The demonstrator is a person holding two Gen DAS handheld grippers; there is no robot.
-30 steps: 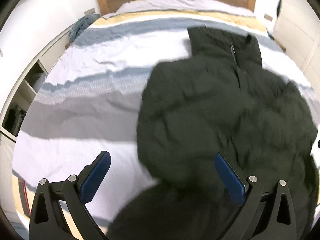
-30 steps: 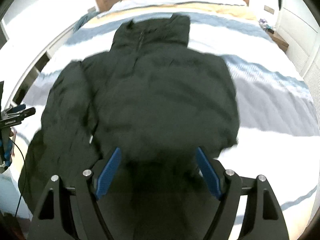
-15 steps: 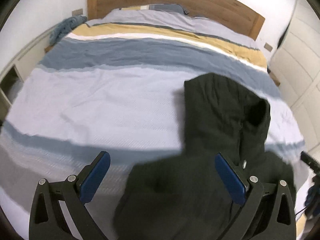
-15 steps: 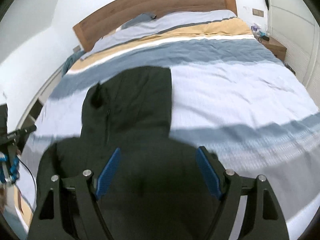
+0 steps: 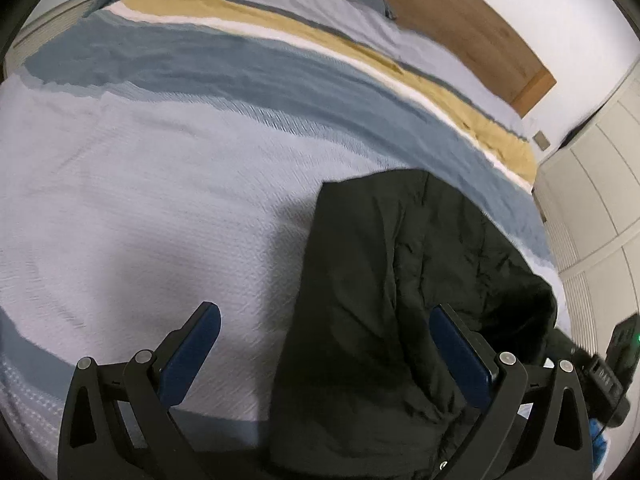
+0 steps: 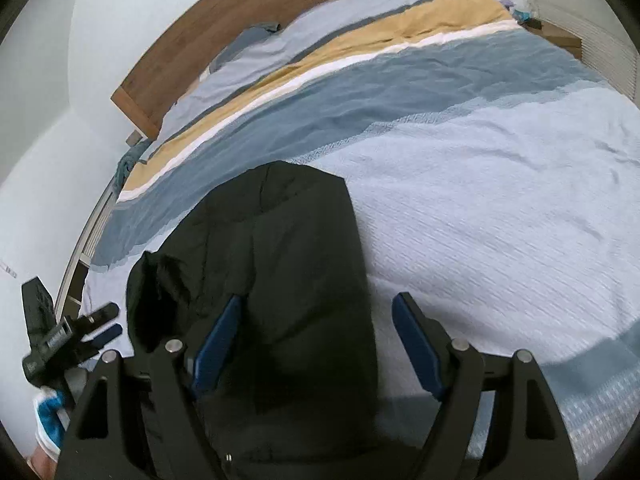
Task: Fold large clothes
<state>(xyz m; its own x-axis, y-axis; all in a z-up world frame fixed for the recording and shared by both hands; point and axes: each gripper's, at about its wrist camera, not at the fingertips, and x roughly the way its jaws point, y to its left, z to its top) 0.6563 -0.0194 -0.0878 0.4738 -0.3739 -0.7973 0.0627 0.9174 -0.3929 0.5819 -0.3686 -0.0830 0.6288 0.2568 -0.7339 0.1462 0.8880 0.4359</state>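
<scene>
- The bed (image 5: pixel 160 184) fills both views; its cover runs in bands, pale lilac across the near and middle part, then a slate-blue band, a thin white stripe, a mustard band and pale fabric again toward the far end.
- The wooden headboard (image 5: pixel 460 32) stands at the far end of the bed, against a white wall; a blue-grey pillow (image 6: pixel 256 36) lies just in front of it.
- White panelled cupboard doors (image 5: pixel 592 184) stand beside the bed on its right-hand side as the left wrist view shows it.
- The dark puffer jacket (image 5: pixel 400 300) lies on the pale part of the bed cover, nearer the foot than the headboard; its hood (image 6: pixel 296 200) points toward the headboard and stops short of the slate-blue band; the body of the jacket runs down under both cameras and out of view.
- A crumpled blue-grey cloth (image 6: pixel 128 160) lies off the bed's edge, near the headboard corner.
- The left gripper (image 5: pixel 324 356) hangs over the jacket's edge nearest the bare cover; its jaws stand wide apart, nothing pinched; one blue pad is over the bed cover, the other over the jacket.
- The right gripper (image 6: pixel 316 344) hangs over the jacket's opposite edge; its jaws are likewise spread wide and released, one pad over the dark fabric, the other over the cover.
</scene>
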